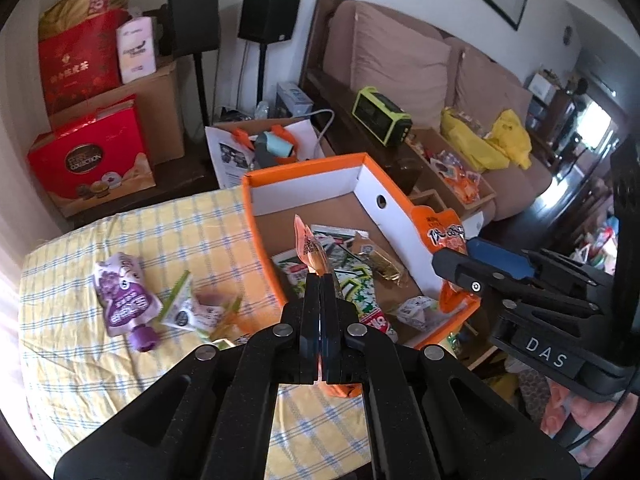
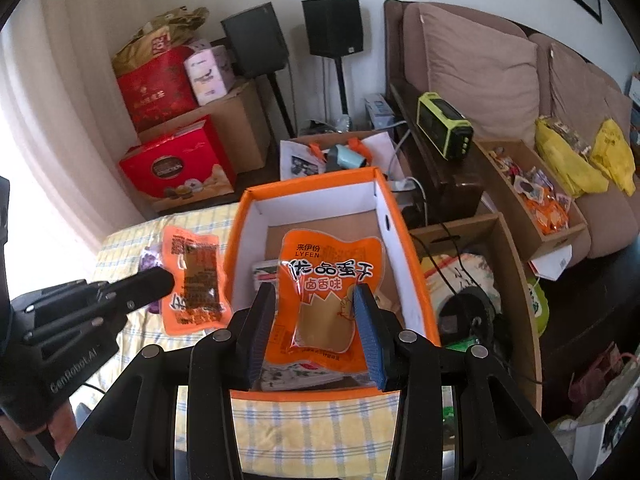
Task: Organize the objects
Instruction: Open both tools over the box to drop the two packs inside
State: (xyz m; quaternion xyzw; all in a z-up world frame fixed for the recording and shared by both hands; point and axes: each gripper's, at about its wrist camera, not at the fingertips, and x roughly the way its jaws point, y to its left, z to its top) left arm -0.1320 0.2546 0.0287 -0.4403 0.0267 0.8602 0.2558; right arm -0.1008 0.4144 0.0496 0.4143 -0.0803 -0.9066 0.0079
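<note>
An orange-rimmed cardboard box (image 1: 320, 168) (image 2: 256, 220) stands on the yellow checked tablecloth (image 1: 120, 240) and holds several snack packs. My left gripper (image 1: 320, 280) is shut on an orange snack packet (image 1: 310, 248), held edge-on beside the box's left wall; the same packet shows in the right wrist view (image 2: 194, 280). My right gripper (image 2: 316, 300) is partly closed, its pads against the sides of a second orange packet (image 2: 326, 292), held upright over the box's near end; this packet also shows in the left wrist view (image 1: 446, 236).
A purple drink pouch (image 1: 122, 292) and small green-white packs (image 1: 180, 308) lie on the cloth left of the box. A sofa (image 1: 400, 60), a green radio (image 1: 380, 114), open cardboard boxes (image 2: 532, 200) and red gift boxes (image 1: 92, 160) surround the table.
</note>
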